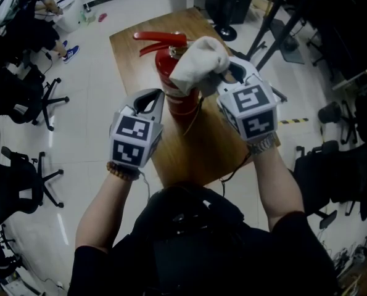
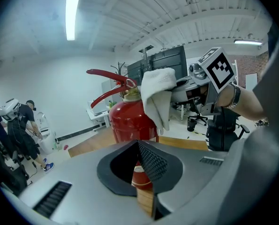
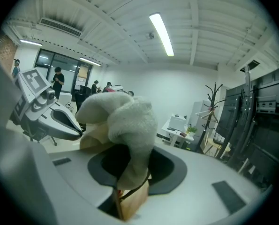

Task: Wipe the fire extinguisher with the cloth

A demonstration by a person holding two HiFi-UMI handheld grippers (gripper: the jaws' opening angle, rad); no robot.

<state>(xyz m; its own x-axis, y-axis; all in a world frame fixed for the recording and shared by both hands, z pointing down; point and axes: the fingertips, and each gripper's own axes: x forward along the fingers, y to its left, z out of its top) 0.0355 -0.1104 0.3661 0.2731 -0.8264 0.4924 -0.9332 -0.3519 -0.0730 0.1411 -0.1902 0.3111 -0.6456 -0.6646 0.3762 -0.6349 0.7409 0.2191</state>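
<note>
I'm pinching the cloth (image 1: pixel 198 63) in my right gripper (image 1: pixel 225 76), bunching it against the top of the fire extinguisher (image 1: pixel 183 102), which is standing upright on the desk (image 1: pixel 192 156). I judge the wipe should be running downward. My left gripper (image 1: pixel 152 98), pressed together and empty, is hovering just beside the red body, opposite the cloth.

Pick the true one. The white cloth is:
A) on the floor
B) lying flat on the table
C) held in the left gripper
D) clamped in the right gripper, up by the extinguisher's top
D: the right gripper has its jaws pinched on the cloth, beside the top of the extinguisher.
</note>
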